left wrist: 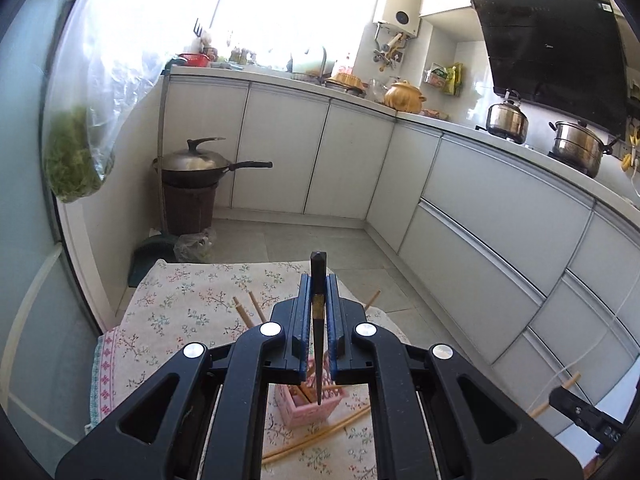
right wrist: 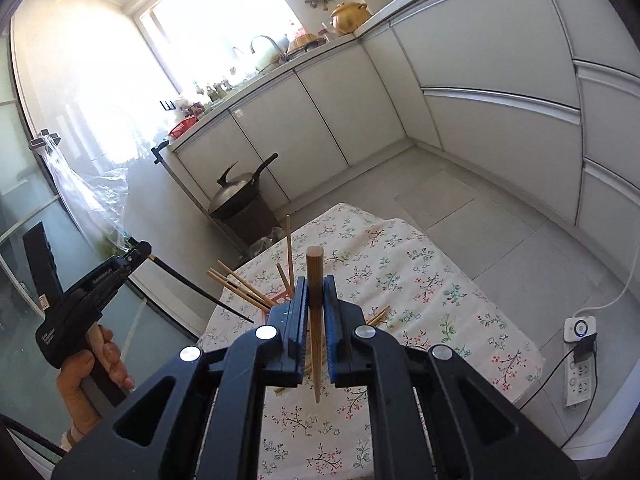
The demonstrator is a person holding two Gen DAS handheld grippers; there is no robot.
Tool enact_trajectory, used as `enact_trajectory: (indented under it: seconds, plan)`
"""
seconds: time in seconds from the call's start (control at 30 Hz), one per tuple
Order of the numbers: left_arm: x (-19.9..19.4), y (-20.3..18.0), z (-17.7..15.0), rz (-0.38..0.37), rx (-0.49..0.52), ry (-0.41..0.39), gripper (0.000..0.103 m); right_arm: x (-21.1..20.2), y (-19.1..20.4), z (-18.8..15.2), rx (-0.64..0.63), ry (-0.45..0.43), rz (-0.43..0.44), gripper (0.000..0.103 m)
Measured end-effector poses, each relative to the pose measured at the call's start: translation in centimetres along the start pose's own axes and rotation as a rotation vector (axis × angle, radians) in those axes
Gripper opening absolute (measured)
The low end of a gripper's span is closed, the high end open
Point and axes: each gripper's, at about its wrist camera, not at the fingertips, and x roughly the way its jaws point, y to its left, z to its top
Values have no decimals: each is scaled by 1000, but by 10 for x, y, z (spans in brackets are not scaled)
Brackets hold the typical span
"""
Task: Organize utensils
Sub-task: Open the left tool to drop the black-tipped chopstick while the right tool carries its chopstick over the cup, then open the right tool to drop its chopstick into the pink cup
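My left gripper (left wrist: 319,292) is shut on a black chopstick (left wrist: 319,280), held upright with its thin tip just above a pink slotted basket (left wrist: 310,410) that holds several wooden chopsticks. My right gripper (right wrist: 316,292) is shut on a wooden chopstick (right wrist: 314,280), held upright above the floral tablecloth (right wrist: 400,280). In the right wrist view the left gripper (right wrist: 136,254) appears at the left with the black chopstick (right wrist: 200,292) pointing toward the basket, whose orange-pink rim (right wrist: 280,300) and chopsticks (right wrist: 236,284) show behind my fingers. Loose wooden chopsticks (left wrist: 320,436) lie on the cloth by the basket.
The small table (left wrist: 192,300) stands in a kitchen with white cabinets (left wrist: 480,220) to the right. A wok on a brown bin (left wrist: 196,172) stands beyond the table. A bag of greens (left wrist: 76,152) hangs at the left. A power strip (right wrist: 580,360) lies on the floor.
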Motion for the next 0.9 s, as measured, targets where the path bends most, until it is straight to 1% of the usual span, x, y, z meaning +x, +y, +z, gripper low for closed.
enact_trajectory:
  seconds: [0.13,0.17,0.2,0.23,0.27,0.3,0.43,0.57,0.63,0.7,0.8,0.9]
  plan:
    - [31,-4,-5,16,12,37,8,6,-5,5,9,6,-8,8]
    - [37,-3,-8,16,20,57,10,7,-5,6,7,4,-11,8]
    - [44,-3,-13,33,27,76,15,8,-4,6,4,4,-13,8]
    - [46,-1,-16,42,27,83,22,9,-4,6,2,7,-13,8]
    - [47,2,-19,32,16,89,23,9,-2,7,2,10,-13,8]
    - [46,4,-20,20,3,94,24,10,-2,7,1,12,-13,8]
    - [28,16,-18,24,-26,65,30,9,2,7,-2,6,-10,8]
    - [9,29,-23,67,-66,60,37,8,14,13,-5,-5,7,8]
    - [3,39,-27,83,-97,75,41,8,27,20,-20,-22,24,8]
    - [-2,47,-27,86,-127,82,42,12,46,31,-49,-54,36,8]
    - [-11,56,-23,88,-147,64,42,25,73,48,-94,-108,28,8]
    - [-16,60,-20,84,-160,49,43,48,92,62,-111,-128,13,8]
